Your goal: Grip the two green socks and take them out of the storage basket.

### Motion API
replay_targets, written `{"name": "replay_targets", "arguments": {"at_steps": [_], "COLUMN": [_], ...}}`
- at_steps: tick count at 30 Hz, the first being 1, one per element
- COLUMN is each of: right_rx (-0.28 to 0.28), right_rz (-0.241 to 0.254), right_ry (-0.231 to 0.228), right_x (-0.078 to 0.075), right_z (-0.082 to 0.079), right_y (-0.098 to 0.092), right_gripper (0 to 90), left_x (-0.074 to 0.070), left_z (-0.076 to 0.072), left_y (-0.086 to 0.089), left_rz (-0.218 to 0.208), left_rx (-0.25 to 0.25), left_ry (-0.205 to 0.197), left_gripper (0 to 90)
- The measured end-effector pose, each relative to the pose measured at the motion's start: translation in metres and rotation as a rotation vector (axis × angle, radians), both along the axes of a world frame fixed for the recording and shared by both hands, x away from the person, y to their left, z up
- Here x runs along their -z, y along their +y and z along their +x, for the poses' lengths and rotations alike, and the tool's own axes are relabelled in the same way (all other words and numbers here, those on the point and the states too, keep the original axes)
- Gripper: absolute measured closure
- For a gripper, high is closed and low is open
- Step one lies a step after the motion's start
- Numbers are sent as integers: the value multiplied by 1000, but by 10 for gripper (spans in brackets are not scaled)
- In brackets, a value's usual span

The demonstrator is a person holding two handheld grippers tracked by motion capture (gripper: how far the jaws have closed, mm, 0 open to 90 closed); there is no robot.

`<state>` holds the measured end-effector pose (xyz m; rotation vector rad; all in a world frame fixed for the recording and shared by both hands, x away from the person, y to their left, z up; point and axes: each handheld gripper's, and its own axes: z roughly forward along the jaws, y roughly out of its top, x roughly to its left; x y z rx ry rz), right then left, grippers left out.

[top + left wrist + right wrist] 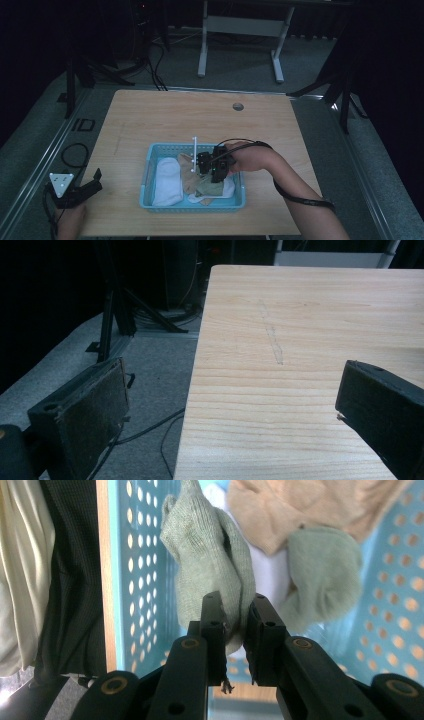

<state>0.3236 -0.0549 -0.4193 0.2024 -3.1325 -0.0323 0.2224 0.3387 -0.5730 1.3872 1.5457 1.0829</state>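
Observation:
A light blue perforated basket sits at the table's near middle and holds socks: a white one, a beige one and a sage green one. My right gripper points down into the basket from the right. In the right gripper view its jaws are shut on a fold of a green sock, which hangs lifted above the basket floor. A second green sock lies beside it below the beige sock. My left gripper rests at the table's near left corner, open and empty.
The wooden table is bare beyond the basket, with a round cable hole near its far edge. A faint scratch marks the wood ahead of the left gripper. Cables and stand legs lie on the floor behind.

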Motion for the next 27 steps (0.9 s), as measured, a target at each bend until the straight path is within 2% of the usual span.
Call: {"name": "replay_targets", "arguments": {"at_steps": [10,13,14,15,18,19,20,21,22,23,24,25,26,27], "right_rx": [63,89,89,109,123,140,140,157,157,174,174,190,190,217], "right_rz": [22,25,25,23,22,20,20,13,13,-1,-1,-24,-24,-37], "right_ry": [-31,-50,-50,-48,-55,-49,-49,-50,-50,-49,-49,-48,-48,-43], "right_x": [-23,-32,-32,-36,-38,-38,-38,-37,-37,-35,-35,-32,-32,-30], "right_z": [6,8,8,9,11,13,13,14,14,15,15,17,17,18], "right_y": [-26,-42,-42,-52,-62,-74,-74,-85,-85,-98,-98,-111,-111,-123], "right_gripper": [796,796,796,795,795,795,795,795,795,796,796,795,795,796], "left_x": [0,0,0,0,0,0,0,0,0,0,0,0,0,0], "left_z": [0,0,0,0,0,0,0,0,0,1,1,1,1,1], "left_y": [0,0,0,0,0,0,0,0,0,0,0,0,0,0], "left_rz": [0,0,0,1,2,3,3,3,3,3,3,1,1,3], "left_rx": [-3,-3,-3,-4,-5,-5,-5,-5,-6,-6,-6,-7,-7,-8], "left_ry": [3,3,3,5,5,4,4,5,5,5,5,5,5,8], "left_gripper": [7,7,7,7,7,7,7,7,7,7,7,7,7,7]}}
